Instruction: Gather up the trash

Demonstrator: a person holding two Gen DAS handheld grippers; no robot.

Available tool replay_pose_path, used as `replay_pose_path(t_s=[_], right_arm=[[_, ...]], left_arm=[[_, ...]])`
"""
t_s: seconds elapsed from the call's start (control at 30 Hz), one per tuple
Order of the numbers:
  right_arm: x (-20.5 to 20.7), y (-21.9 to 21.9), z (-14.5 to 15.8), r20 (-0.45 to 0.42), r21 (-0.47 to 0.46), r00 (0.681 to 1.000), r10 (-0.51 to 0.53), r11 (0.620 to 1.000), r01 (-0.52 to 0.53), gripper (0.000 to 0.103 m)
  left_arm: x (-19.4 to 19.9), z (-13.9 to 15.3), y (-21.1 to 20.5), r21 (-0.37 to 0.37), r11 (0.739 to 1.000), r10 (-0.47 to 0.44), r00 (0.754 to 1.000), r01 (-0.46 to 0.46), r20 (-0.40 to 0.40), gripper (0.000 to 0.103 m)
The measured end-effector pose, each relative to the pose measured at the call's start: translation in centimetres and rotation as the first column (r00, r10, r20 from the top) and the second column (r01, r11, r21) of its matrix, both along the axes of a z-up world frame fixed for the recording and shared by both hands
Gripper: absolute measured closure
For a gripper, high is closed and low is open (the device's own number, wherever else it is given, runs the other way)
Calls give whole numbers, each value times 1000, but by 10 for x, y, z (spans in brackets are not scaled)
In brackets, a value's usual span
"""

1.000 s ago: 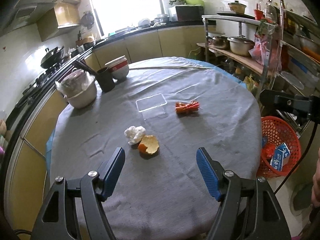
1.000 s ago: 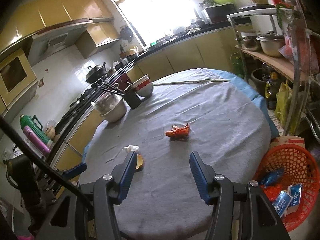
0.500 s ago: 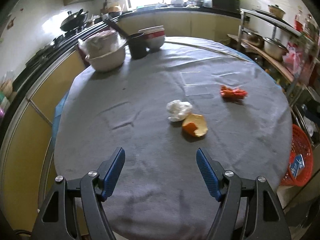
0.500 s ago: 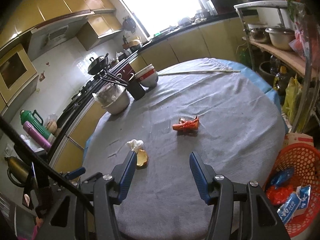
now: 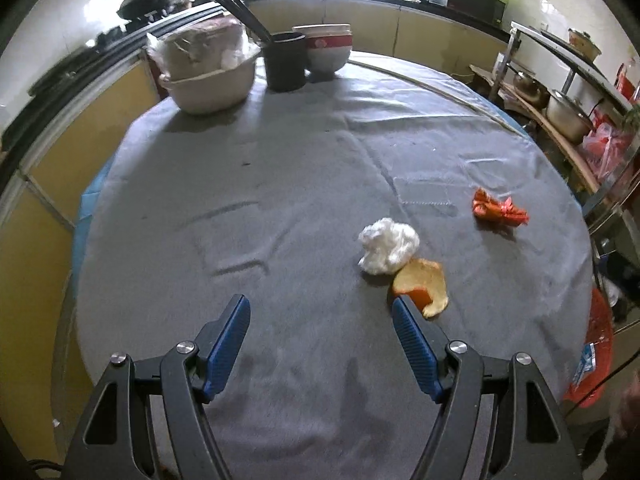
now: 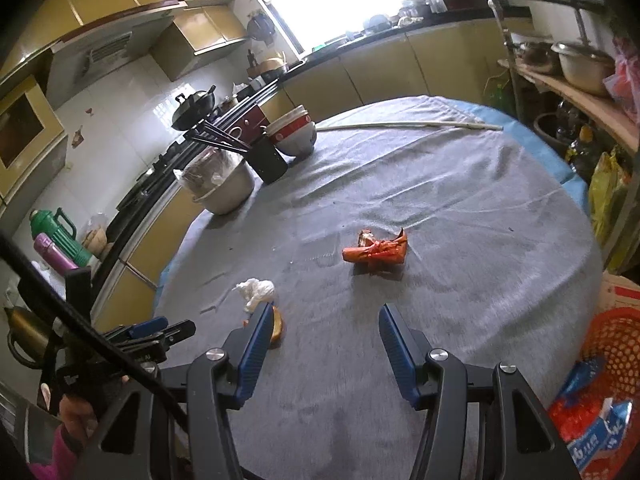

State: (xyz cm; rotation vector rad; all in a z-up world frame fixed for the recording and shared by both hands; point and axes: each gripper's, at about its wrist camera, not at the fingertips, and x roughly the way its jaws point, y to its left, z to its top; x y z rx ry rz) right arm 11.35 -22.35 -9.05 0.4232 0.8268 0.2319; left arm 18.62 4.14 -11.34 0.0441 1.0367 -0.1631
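On the grey table lie a crumpled white tissue (image 5: pixel 387 245), an orange peel (image 5: pixel 424 286) touching it, and a crumpled red wrapper (image 5: pixel 498 212). My left gripper (image 5: pixel 321 309) is open and empty, low over the table; its right finger tip is just beside the peel. My right gripper (image 6: pixel 322 316) is open and empty, with the red wrapper (image 6: pixel 376 252) ahead of it and the tissue (image 6: pixel 256 292) by its left finger. The peel (image 6: pixel 277 326) is partly hidden behind that finger.
A red mesh basket (image 6: pixel 612 352) holding trash stands off the table's right edge; it also shows in the left wrist view (image 5: pixel 596 352). A covered pot (image 5: pixel 208 68), a black chopstick cup (image 5: pixel 286 60) and stacked bowls (image 5: pixel 328 48) stand at the far side. Shelves with pots stand at right.
My left gripper has swung left and moved closer to the table, so the peel and tissue now lie to its right. My right gripper has moved nearer the wrapper. Both stay open.
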Motion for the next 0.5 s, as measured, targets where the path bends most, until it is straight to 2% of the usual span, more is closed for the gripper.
replay_pose_path(t_s=[0.13,0.23,0.37,0.47,0.5], right_arm=[[29,-4,-13,-19,-44,1000,10,999,-11,44],[50,-9,-22,-25,-72,999,27,997,-29,44],[86,-12,-35,-29,-108,997,74,991,-77,44],[112,-13,-47,-45,-99,996,77,992,-82,44],[117,-12,-51,-53,-99,995,83,991,-88,44]], left_arm=[[21,-9,-5,-27,999,-24,999,24,-35,29],[36,-15,-8,-75,996,-44,997,39,-70,29],[51,-21,-13,-109,992,-70,995,61,-73,29],[63,-28,-14,-155,985,-95,992,80,-89,29],[65,-30,-14,-165,983,-98,991,82,-95,32]])
